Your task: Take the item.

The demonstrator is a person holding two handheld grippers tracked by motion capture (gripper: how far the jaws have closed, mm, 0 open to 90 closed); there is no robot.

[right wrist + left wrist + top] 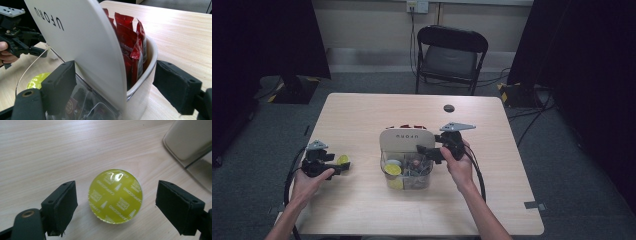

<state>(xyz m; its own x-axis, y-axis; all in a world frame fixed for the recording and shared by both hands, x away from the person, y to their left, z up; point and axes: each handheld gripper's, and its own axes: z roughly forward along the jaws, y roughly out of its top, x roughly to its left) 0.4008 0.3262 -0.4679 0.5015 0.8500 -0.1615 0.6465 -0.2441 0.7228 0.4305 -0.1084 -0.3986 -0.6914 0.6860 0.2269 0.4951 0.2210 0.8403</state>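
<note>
A round yellow coffee capsule (115, 196) lies foil-up on the wooden table (50, 150), between the jaws of my left gripper (117, 205). That gripper is open and its pads stand clear of the capsule on both sides. In the high view the same capsule (343, 159) sits at the tips of the left gripper (337, 165). My right gripper (115, 87) is open, with its jaws on either side of the white holder (82, 42). Red sachets (130, 42) stand in the holder's back pocket. Its clear front bin (407, 172) holds several capsules, one of them yellow (37, 80).
A small dark disc (449, 108) lies on the far part of the table. A black folding chair (451, 55) stands beyond the table. Cables trail from both grippers across the near edge. Bare wood lies left and right of the holder (407, 137).
</note>
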